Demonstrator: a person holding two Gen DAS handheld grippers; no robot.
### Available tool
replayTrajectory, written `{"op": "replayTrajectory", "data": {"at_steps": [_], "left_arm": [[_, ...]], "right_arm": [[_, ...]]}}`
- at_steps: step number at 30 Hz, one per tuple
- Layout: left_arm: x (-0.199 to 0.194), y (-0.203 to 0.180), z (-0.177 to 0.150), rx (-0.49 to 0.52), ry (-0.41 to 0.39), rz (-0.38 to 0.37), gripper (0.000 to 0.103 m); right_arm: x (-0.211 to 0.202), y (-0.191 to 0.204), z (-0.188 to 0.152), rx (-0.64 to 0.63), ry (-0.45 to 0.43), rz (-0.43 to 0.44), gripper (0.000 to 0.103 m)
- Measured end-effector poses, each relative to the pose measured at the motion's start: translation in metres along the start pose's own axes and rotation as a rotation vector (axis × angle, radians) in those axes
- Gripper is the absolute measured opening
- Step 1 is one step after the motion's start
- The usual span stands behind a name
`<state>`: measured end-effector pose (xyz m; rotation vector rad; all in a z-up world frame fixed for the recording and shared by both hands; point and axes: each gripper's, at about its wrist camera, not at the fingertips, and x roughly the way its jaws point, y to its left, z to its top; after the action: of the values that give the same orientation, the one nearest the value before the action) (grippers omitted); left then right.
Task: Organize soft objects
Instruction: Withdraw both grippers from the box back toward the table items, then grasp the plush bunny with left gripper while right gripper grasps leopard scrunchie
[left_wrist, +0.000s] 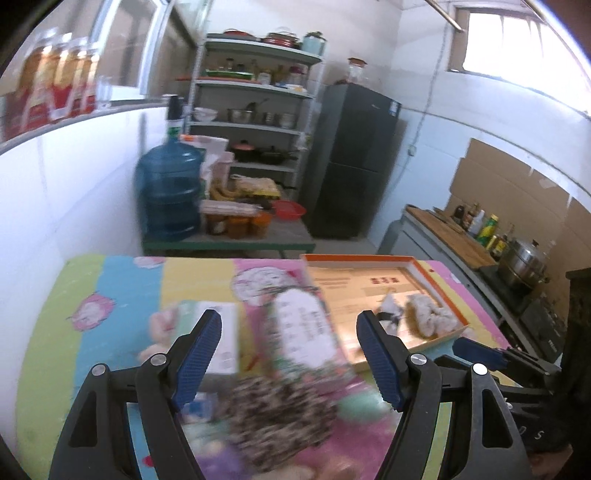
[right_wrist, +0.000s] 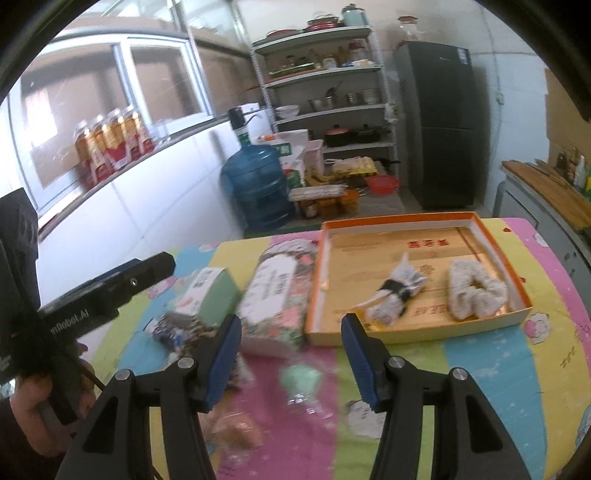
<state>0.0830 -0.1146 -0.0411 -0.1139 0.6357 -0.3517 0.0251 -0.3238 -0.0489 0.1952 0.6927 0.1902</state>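
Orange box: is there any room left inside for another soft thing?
Yes. The orange box has bare floor in its far half and left side. Its near right is crowded: a tied bundle and a fluffy white piece.

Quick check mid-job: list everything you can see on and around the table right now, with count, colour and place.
tray: 1, orange rim, table's far right.
fluffy item: 1, cream, in tray, right side.
tied bundle: 1, white with black band, in tray, middle.
tissue pack: 1, floral with white label, left of tray.
box: 1, green and white, left of tissue pack.
speckled item: 1, dark and white, near edge, blurred.
table cover: 1, pastel stripes with cartoons.
water jug: 1, blue, floor behind table.
fridge: 1, dark, far wall.
shelf rack: 1, pale, beside fridge.
left tongs: black with blue pads, open, empty.
right tongs: same, open, empty.
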Motion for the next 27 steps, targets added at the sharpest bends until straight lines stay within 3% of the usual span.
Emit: {"op": "replayTrajectory", "data": {"at_steps": [12, 21, 27], "left_arm": [[-0.029, 0.084, -0.031, -0.051, 0.031, 0.078, 0.077], [-0.034, 0.109, -0.049, -0.074, 0.048, 0.091, 0.077], [-0.031, 0.126, -0.057, -0.069, 0.057, 0.074, 0.077]], "right_arm": [[0.015, 0.047, -0.025, -0.013, 0.053, 0.01, 0.056], [0.037, 0.081, -0.034, -0.05, 0.104, 0.044, 0.056], [0.062, 0.087, -0.035, -0.066, 0.129, 0.017, 0.056]]}}
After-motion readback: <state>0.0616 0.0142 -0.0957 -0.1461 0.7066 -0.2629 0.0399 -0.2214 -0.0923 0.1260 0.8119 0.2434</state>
